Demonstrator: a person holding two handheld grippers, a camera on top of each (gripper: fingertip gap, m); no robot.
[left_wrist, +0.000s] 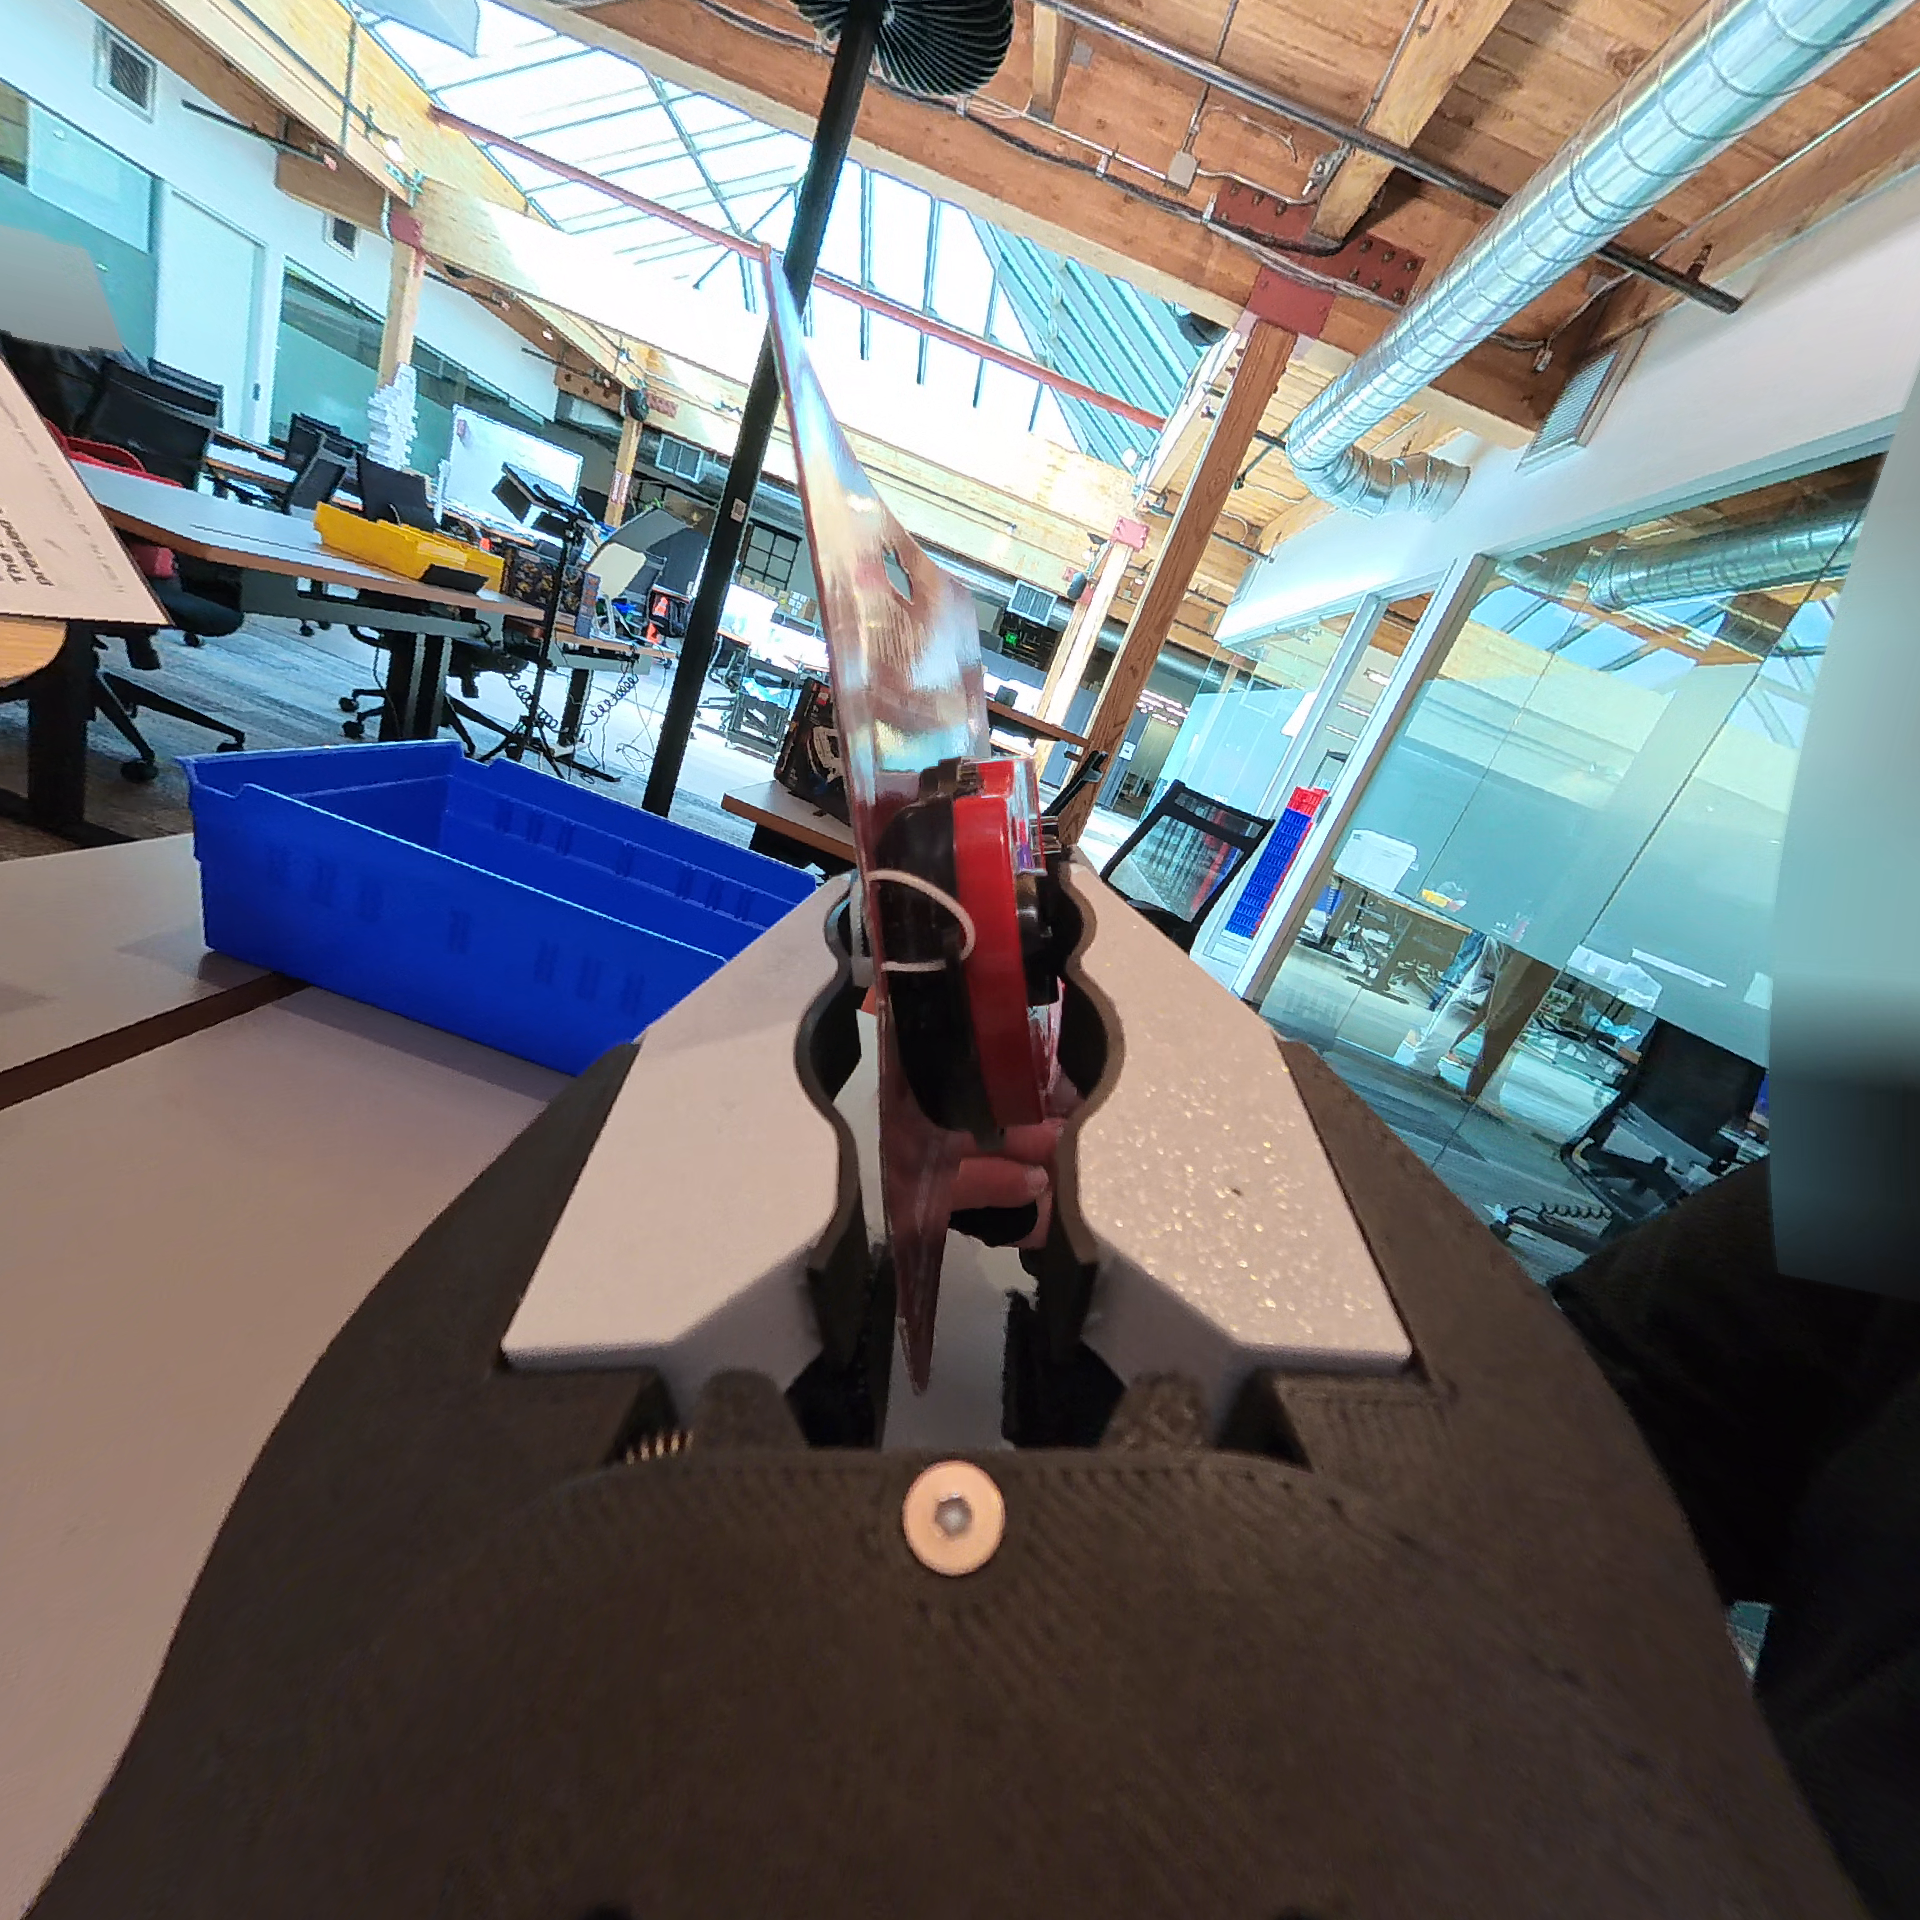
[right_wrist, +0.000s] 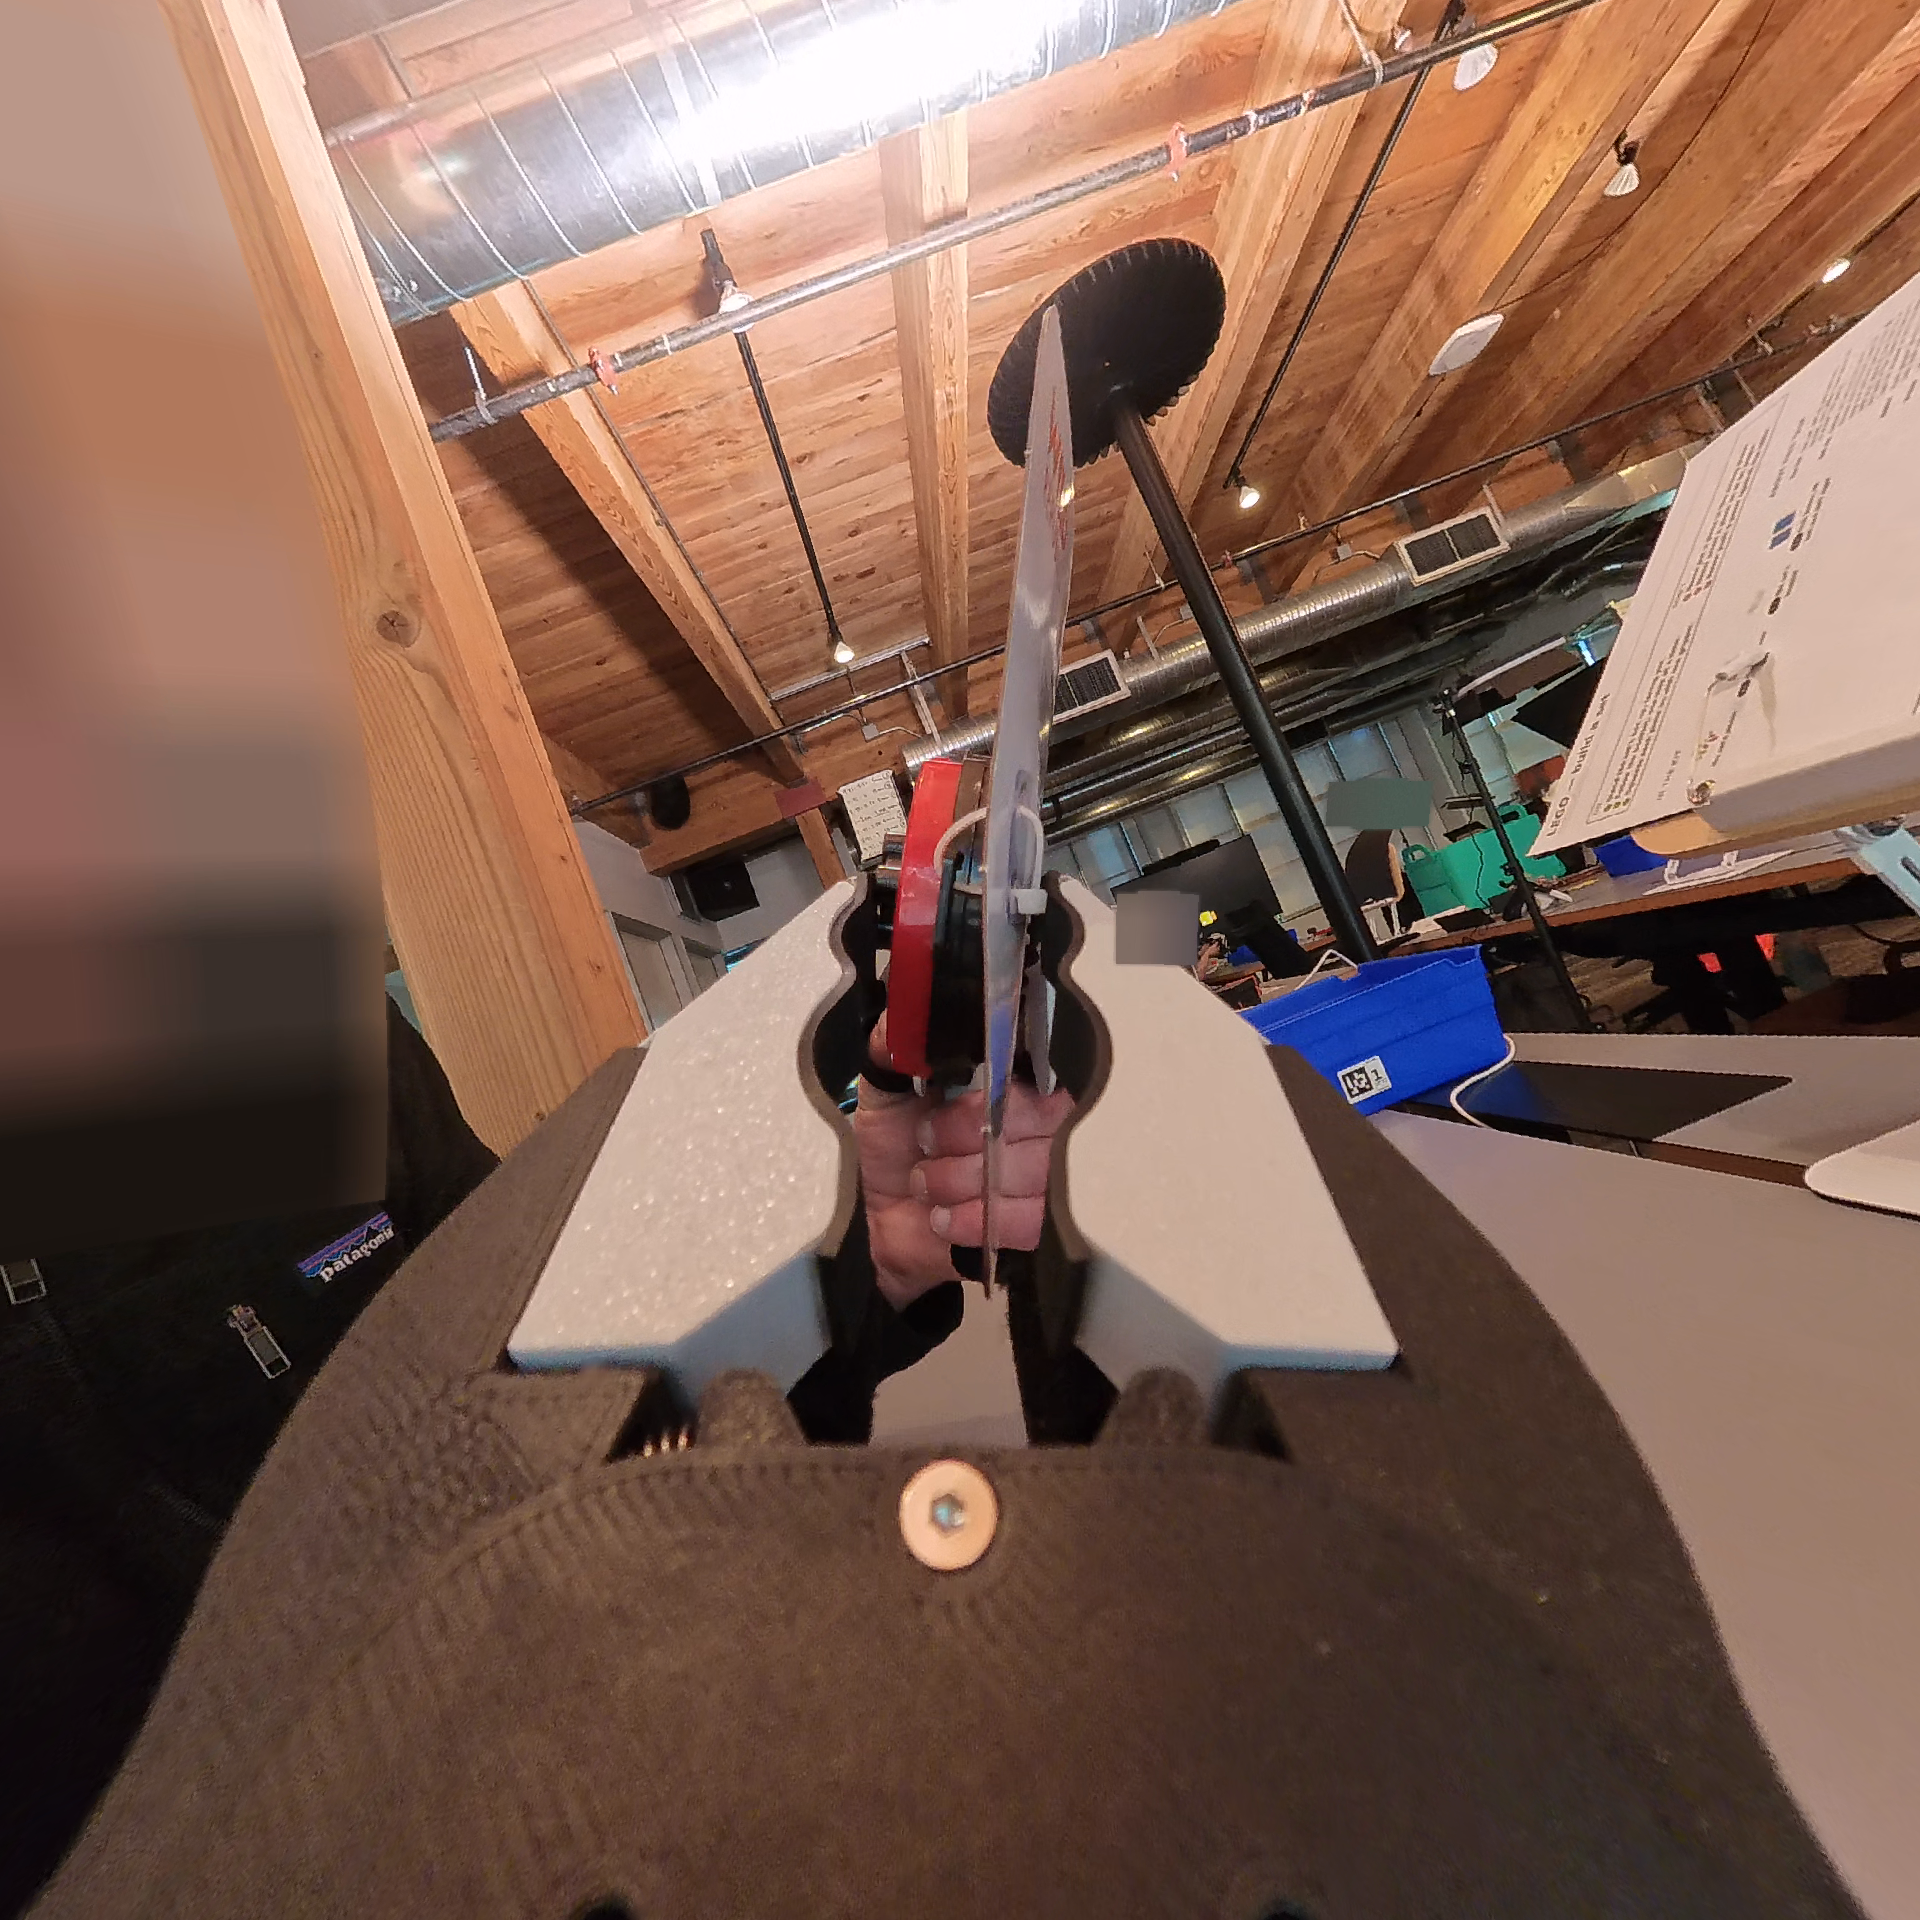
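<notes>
1. We count one card pack (left_wrist: 883, 644) in the left wrist view: a glossy backing card standing edge-on and nearly upright. One red disc (left_wrist: 997, 935) with black parts is strapped to it by one white zip tie (left_wrist: 925, 935).
2. The left gripper (left_wrist: 956, 914) has its jaws pinched onto the lower part of the pack, one tip on each side, both seemingly touching.
3. The right wrist view gives the same picture: one card pack (right_wrist: 1029, 675), one red disc (right_wrist: 920, 935), and the right gripper (right_wrist: 956, 935) clamped on it. We cannot tell whether it is the same pack.
4. One bare hand (right_wrist: 966, 1174) with curled fingers shows just behind the pack, low in the gap. It also shows in the left view (left_wrist: 1013, 1164).
5. One black pole (left_wrist: 758, 416) with a finned round head rises behind the pack (right_wrist: 1236, 665).
6. One blue bin (left_wrist: 447, 914) sits left of the pack on the grey table (left_wrist: 208, 1247). In the right view it is to the right of the pack (right_wrist: 1382, 1029), on the table (right_wrist: 1662, 1351).
7. One printed sheet on a board (right_wrist: 1787, 603) stands far right of the pack.
8. One yellow bin (left_wrist: 395, 540) sits well behind the pack to the left, on a far desk.
</notes>
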